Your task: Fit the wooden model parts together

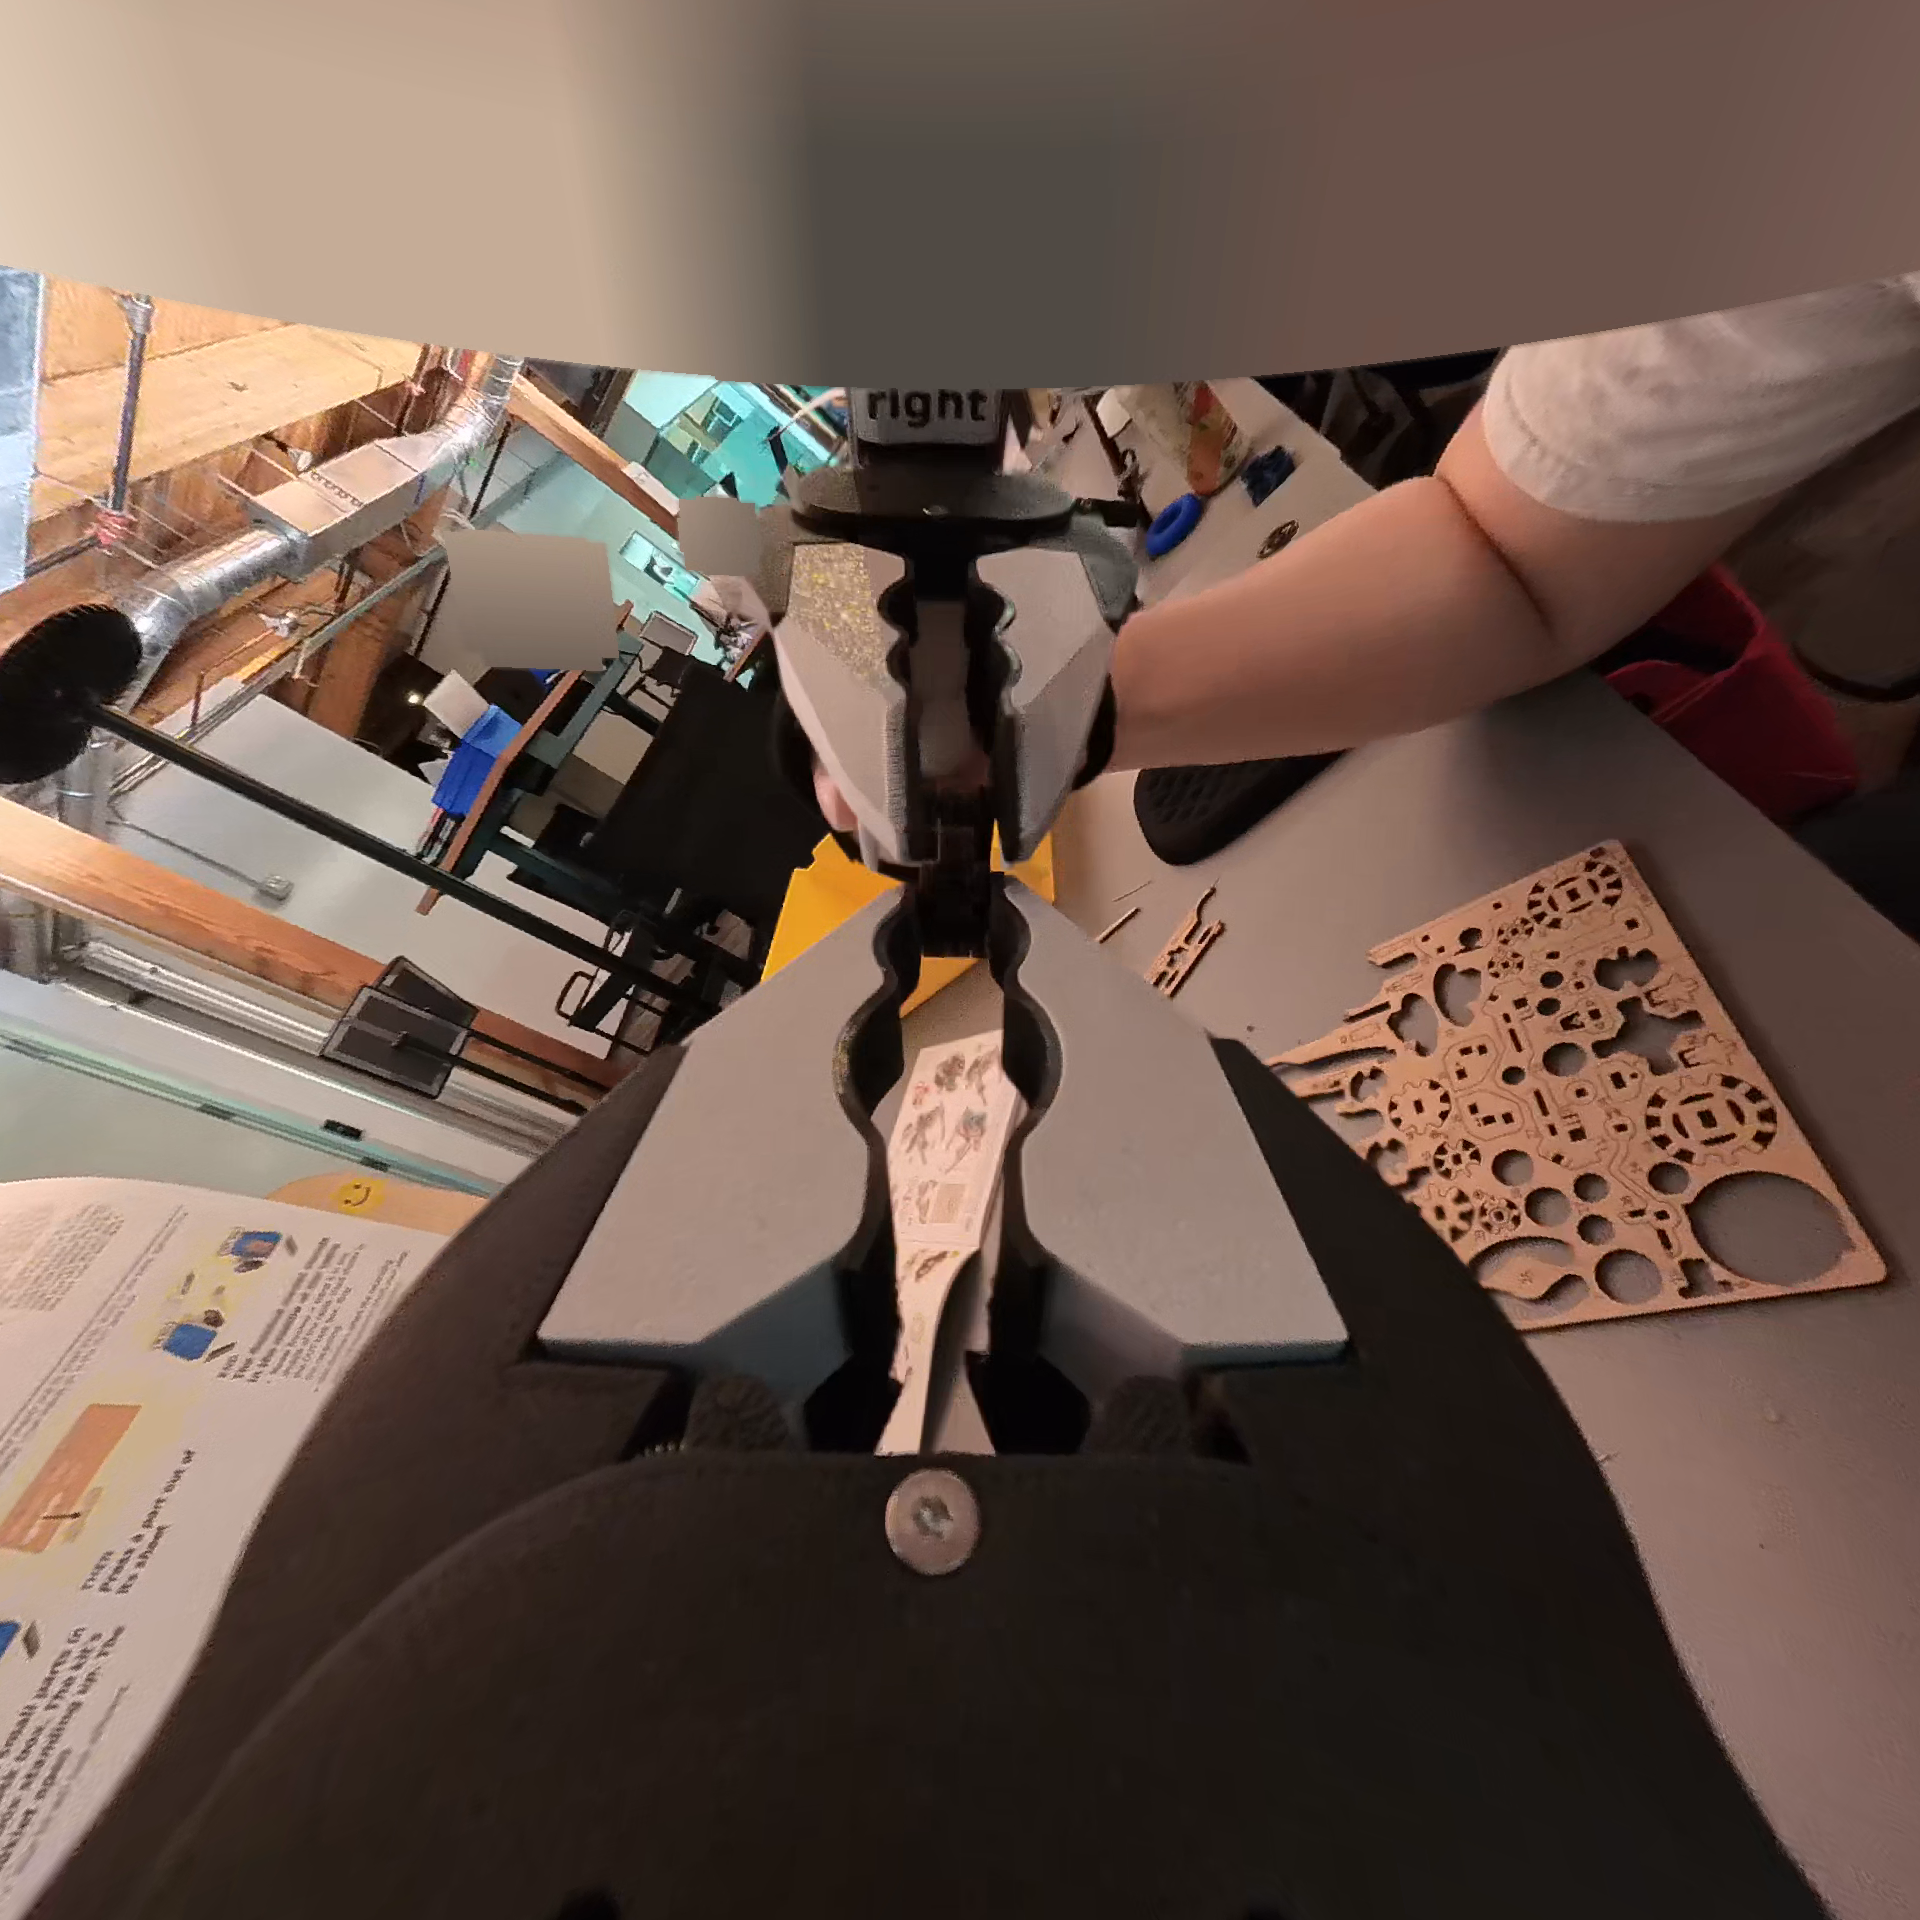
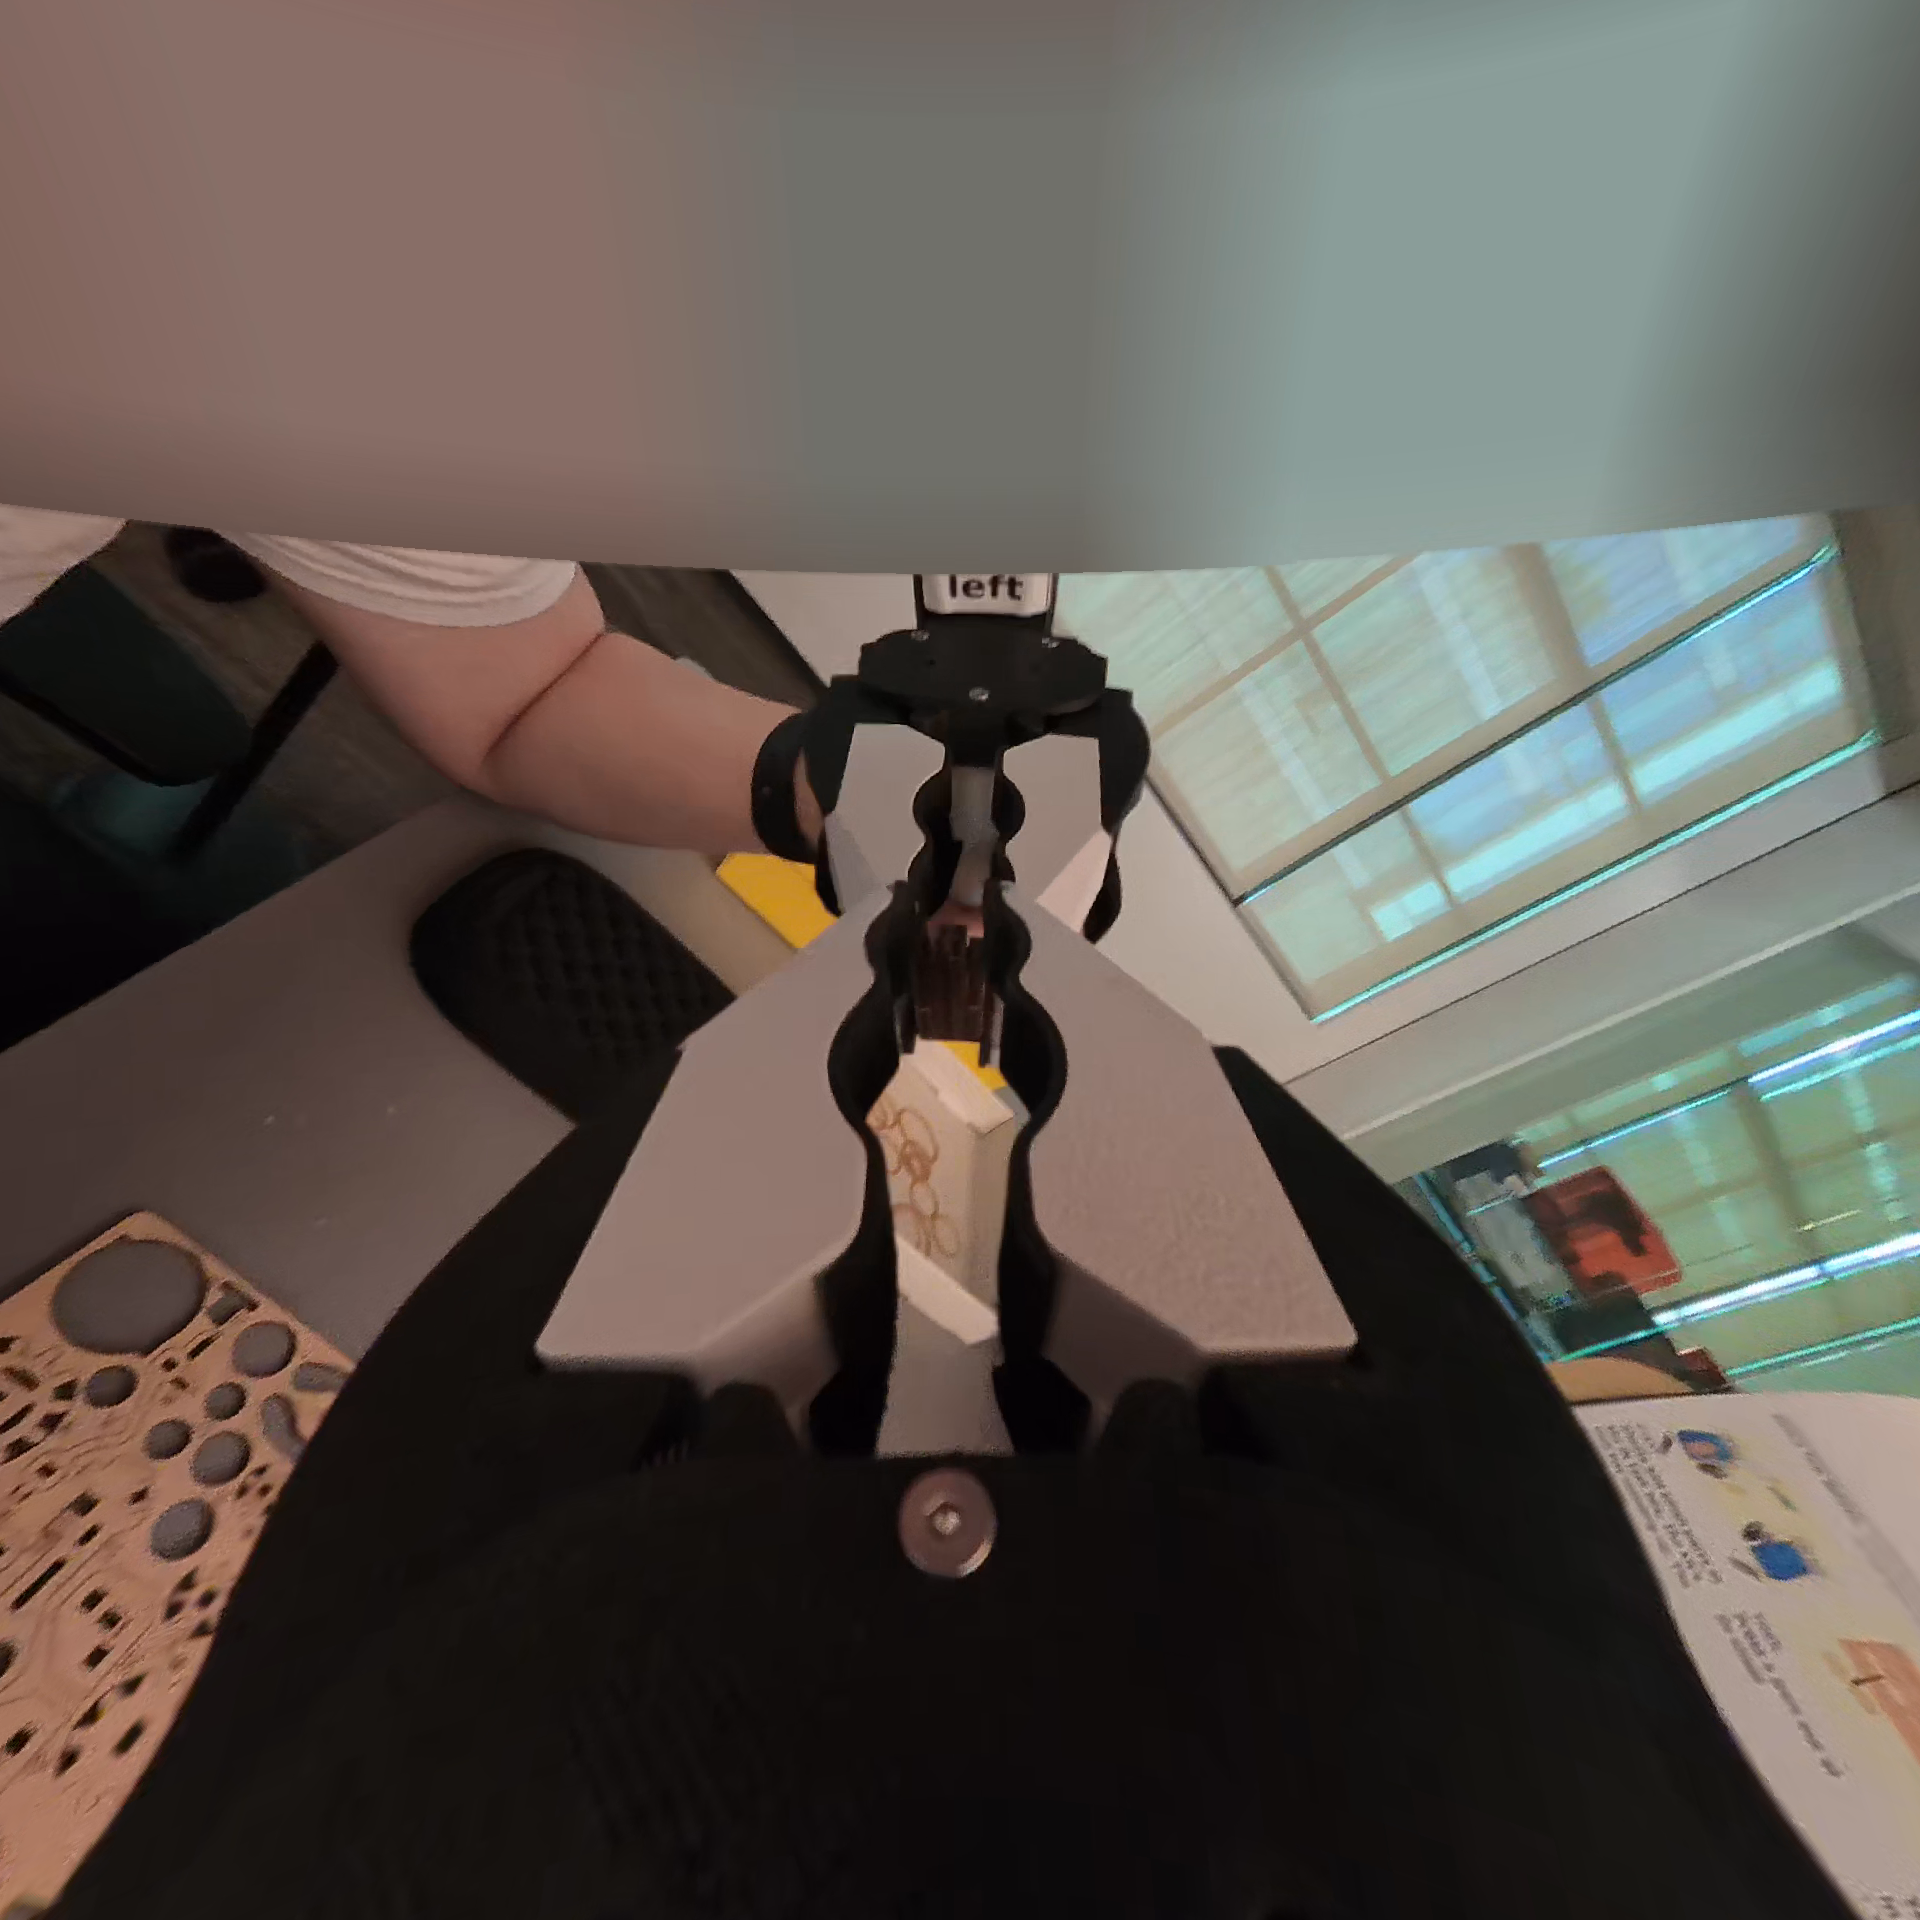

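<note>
A small dark wooden model piece [image 1: 951, 920] made of stacked layers is held in the air between the two grippers, which meet tip to tip. My left gripper [image 1: 951, 899] is shut on its near end. The right gripper [image 1: 948, 836] faces it and is shut on the far end. In the right wrist view the piece [image 2: 945, 992] sits between my right gripper's fingertips [image 2: 940, 935], with the left gripper [image 2: 961, 894] just beyond it. Where the parts join is hidden by the fingers.
A pale wooden sheet with many cut-outs [image 1: 1558, 1091] [image 2: 125, 1455] lies on the grey table [image 1: 1662, 1455]. A loose wooden part [image 1: 1184, 945], a black wrist rest [image 1: 1226, 800] [image 2: 551, 956], a yellow box [image 1: 821, 935] and an open instruction booklet [image 1: 156, 1403] [image 2: 1766, 1538] are around it. Only a small space, under 4 cm, lies between the two pairs of fingers.
</note>
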{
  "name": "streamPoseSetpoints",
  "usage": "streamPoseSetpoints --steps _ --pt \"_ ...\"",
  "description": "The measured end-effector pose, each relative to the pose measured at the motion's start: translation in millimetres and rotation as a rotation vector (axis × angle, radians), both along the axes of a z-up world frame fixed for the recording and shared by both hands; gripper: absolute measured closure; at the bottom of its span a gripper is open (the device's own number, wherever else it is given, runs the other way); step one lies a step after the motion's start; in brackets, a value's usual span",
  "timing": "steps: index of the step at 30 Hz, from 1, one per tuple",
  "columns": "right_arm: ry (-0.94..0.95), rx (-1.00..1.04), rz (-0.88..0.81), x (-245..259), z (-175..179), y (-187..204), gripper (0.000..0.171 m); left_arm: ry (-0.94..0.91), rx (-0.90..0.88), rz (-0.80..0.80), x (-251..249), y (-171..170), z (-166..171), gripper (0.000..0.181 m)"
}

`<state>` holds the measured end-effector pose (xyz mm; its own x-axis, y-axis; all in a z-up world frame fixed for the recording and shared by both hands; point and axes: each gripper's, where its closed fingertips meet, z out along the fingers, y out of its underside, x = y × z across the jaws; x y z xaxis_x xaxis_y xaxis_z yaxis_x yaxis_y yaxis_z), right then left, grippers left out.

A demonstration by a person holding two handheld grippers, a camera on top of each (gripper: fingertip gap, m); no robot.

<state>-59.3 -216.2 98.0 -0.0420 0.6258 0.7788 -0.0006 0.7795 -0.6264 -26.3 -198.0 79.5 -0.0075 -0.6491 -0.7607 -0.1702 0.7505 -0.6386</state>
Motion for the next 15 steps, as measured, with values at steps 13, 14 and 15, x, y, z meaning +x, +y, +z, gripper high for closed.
streamPoseSetpoints --steps 13,14,15 --pt "-0.007 0.000 -0.062 -1.9 -0.2 5.4 0.160 -0.019 0.042 0.031 0.9 5.6 1.0 0.171" --pt "0.000 0.006 -0.066 -2.0 0.3 5.4 0.160 -0.019 0.045 0.032 0.6 5.6 1.4 0.171" --pt "0.003 0.000 -0.059 -2.5 0.5 4.2 0.160 -0.020 0.045 0.031 0.3 5.0 1.9 0.171"
